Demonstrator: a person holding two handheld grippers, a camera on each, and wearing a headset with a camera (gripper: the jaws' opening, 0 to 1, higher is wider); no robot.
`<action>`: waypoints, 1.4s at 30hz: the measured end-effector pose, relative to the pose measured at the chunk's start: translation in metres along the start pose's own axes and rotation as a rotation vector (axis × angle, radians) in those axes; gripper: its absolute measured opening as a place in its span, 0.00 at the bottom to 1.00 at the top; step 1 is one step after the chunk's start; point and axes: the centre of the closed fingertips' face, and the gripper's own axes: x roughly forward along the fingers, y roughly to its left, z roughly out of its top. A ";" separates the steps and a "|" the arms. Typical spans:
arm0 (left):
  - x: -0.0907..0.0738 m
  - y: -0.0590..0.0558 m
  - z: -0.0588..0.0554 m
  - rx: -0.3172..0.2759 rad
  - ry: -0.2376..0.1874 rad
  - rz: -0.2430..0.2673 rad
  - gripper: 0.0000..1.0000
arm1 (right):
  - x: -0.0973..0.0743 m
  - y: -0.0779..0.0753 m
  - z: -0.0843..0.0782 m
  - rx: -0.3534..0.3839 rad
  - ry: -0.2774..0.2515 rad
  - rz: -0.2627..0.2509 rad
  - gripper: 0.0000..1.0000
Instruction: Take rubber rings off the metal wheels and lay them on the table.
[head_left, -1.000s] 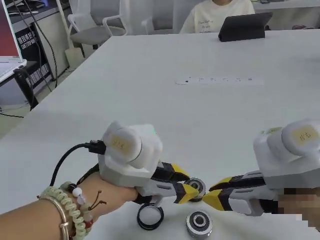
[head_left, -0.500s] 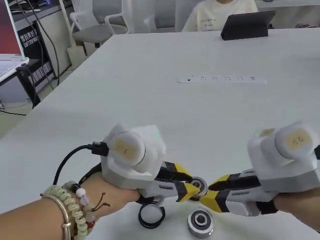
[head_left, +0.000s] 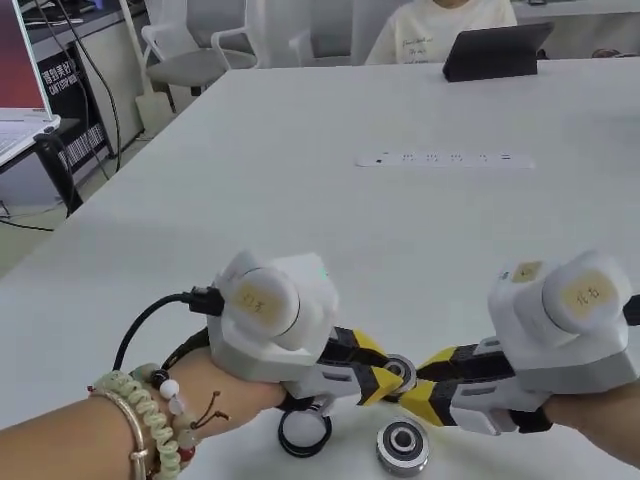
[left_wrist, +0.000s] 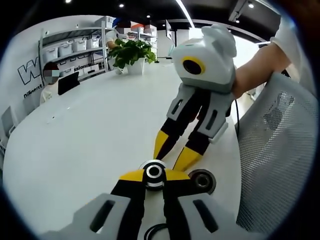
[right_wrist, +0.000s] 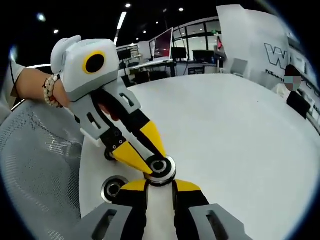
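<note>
rubber ring (head_left: 303, 432), a black loop, lies flat on the white table (head_left: 300, 200) just under the left gripper (head_left: 383, 380). a small metal wheel (head_left: 398, 370) is held up off the table btwn the two grippers, w/ the left jaws clamped on it. right gripper (head_left: 413, 393) meets it from the opposite side, tips a little apart at its rim; can't tell if they pinch anything. whether this wheel carries a ring is too small to see.

likely handling: ring soft, stretchy, light, clings to metal. wheel hard, smooth, heavy for its size, may roll if dropped. best hold is prob. the ring's outer edge, peeled sideways.

second wheel (head_left: 403, 445) rests on the table close below, near the rubber ring, so set-down room there is tight. power strip (head_left: 440, 158), tablet (head_left: 495, 50) and a seated person (head_left: 440, 35) are well apart, at the far side.
</note>
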 end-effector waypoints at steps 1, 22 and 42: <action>0.000 0.000 0.000 0.000 0.000 0.002 0.07 | -0.002 -0.003 -0.004 -0.043 0.026 -0.017 0.10; -0.001 -0.002 0.000 0.017 -0.006 0.011 0.07 | -0.008 -0.009 0.000 0.248 -0.090 -0.031 0.00; 0.000 -0.003 0.000 0.016 -0.021 0.003 0.07 | -0.011 -0.003 0.017 0.257 -0.071 -0.015 0.00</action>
